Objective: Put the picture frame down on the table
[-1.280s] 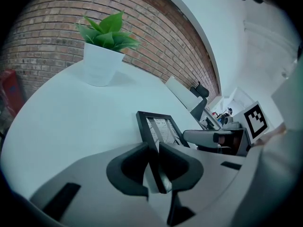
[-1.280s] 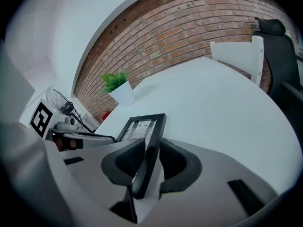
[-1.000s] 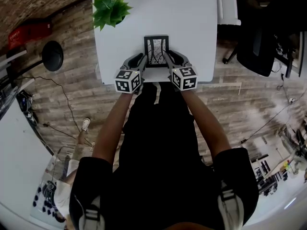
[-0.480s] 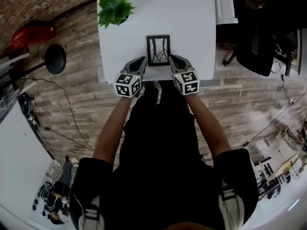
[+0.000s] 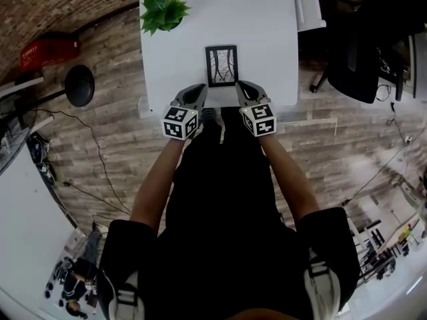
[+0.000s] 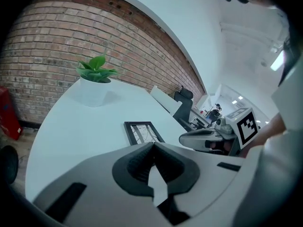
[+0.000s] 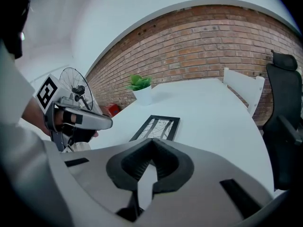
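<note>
The black picture frame (image 5: pixel 221 65) lies flat on the white table (image 5: pixel 267 19), near its front edge, with nothing touching it. My left gripper (image 5: pixel 198 89) hangs just short of the frame's near left corner and is shut and empty. My right gripper (image 5: pixel 242 86) sits the same way off the near right corner, also shut and empty. In the left gripper view the frame (image 6: pixel 143 132) lies beyond the closed jaws of the left gripper (image 6: pixel 152 146), with the right gripper (image 6: pixel 208 138) to the side. The right gripper view shows the frame (image 7: pixel 158 127) past the right gripper (image 7: pixel 152 144).
A potted green plant (image 5: pixel 162 11) stands at the table's far left. A white chair (image 5: pixel 308 5) is at the table's right side and a black office chair (image 5: pixel 363 59) is further right. A standing fan (image 5: pixel 79 85) is on the wooden floor to the left.
Both grippers, which flanked the frame's sides a second ago, have drawn back toward the table's front edge and risen. The frame stays flat on the table.
</note>
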{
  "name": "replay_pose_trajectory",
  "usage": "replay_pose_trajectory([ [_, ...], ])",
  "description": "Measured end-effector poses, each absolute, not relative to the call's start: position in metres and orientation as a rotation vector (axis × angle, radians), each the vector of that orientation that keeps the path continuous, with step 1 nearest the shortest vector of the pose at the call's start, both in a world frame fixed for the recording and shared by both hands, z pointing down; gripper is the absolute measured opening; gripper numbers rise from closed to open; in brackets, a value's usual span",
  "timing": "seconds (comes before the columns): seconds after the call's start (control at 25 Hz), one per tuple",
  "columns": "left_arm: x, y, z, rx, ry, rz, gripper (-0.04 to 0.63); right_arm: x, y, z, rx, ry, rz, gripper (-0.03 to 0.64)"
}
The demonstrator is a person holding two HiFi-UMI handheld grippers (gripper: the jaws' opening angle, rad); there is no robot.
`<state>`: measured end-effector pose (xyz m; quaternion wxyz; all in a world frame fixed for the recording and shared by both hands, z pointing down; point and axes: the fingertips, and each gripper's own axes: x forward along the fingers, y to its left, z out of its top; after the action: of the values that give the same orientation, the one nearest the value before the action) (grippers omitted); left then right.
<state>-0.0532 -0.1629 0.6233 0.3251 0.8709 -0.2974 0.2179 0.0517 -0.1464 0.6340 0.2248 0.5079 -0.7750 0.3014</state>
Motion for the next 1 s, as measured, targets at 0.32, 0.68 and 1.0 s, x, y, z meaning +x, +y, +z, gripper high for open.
replay_pose_trajectory([
  [0.32,-0.064,-0.131,0.612,2.311,-0.756,0.574,0.021,0.044,-0.118,0.62,1.447,-2.15,0.805,-0.003],
  [0.68,-0.076,-0.101,0.599,2.346,-0.728,0.558,0.021,0.04,-0.09,0.608,1.563,-2.119,0.801,-0.005],
  [1.0,-0.083,-0.08,0.588,2.379,-0.707,0.558,0.021,0.039,-0.061,0.602,1.586,-2.107,0.787,-0.005],
])
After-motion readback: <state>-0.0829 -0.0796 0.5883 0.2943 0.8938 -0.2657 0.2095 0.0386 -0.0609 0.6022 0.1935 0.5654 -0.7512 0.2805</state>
